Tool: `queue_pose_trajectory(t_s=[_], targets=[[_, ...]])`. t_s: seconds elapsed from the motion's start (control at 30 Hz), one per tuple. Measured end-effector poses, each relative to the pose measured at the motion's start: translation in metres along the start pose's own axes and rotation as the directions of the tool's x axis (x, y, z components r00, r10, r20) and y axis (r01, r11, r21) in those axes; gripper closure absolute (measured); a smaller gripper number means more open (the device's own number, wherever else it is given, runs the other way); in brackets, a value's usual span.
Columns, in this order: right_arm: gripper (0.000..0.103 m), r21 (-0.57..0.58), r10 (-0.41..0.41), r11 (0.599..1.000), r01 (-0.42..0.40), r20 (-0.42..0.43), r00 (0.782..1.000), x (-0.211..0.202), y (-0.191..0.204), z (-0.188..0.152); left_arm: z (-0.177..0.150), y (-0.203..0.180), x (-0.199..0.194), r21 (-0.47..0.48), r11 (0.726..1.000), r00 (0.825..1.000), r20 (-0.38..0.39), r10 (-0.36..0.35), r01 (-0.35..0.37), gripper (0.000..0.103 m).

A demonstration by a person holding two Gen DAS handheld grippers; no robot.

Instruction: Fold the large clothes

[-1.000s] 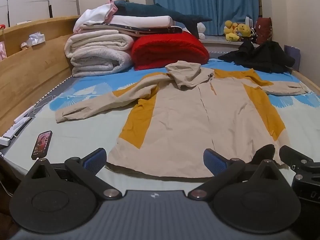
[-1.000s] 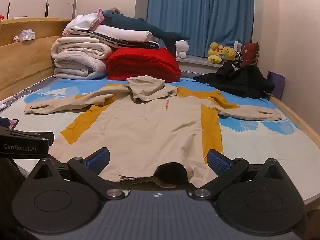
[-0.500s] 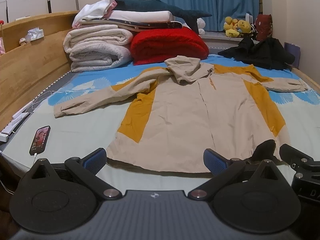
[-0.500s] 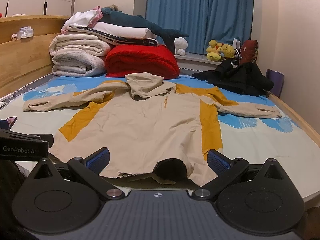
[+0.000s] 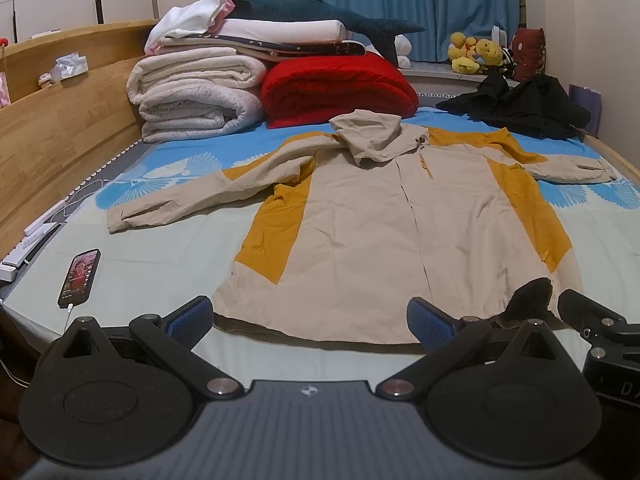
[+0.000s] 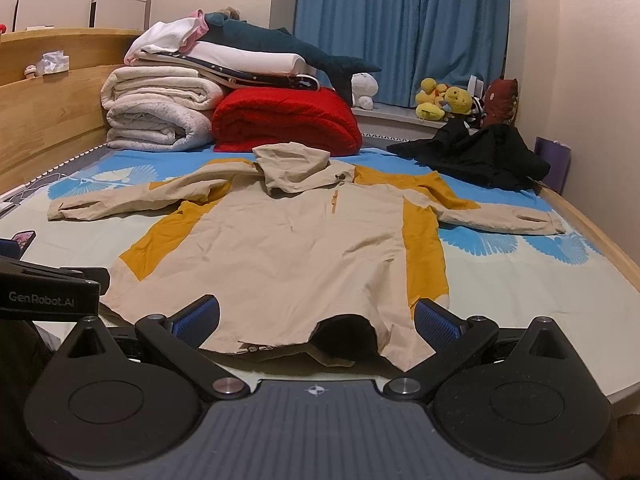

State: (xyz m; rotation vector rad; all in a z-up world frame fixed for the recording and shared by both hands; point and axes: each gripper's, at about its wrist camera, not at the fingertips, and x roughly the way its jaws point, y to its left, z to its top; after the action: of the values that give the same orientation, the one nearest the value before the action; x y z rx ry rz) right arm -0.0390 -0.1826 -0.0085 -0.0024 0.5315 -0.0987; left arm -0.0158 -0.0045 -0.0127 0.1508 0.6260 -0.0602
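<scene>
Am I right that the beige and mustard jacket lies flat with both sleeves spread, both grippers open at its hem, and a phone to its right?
Not quite: the phone lies left of the jacket, as the left wrist view shows. The rest holds: sleeves spread, left gripper and right gripper open at the hem.

Change over the last second: both grippers have dropped slightly and tipped upward at the near edge of the bed (image 5: 132, 276). In the left wrist view the jacket (image 5: 384, 240) and the phone (image 5: 79, 277) now sit a little lower in frame. In the right wrist view the jacket hem (image 6: 280, 340) lies closer to the right gripper (image 6: 316, 322), whose fingers remain spread wide apart.
</scene>
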Motion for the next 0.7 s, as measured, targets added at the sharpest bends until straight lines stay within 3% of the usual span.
queue_pose_trajectory(t_s=[0.7], targets=[[0.001,-0.008,0.004,1.000,-0.004,0.005,1.000,0.0001,0.0008,0.0002,-0.0008,-0.0016,0.0005,0.002,1.000,1.000,0.002,0.000,0.000,0.000]])
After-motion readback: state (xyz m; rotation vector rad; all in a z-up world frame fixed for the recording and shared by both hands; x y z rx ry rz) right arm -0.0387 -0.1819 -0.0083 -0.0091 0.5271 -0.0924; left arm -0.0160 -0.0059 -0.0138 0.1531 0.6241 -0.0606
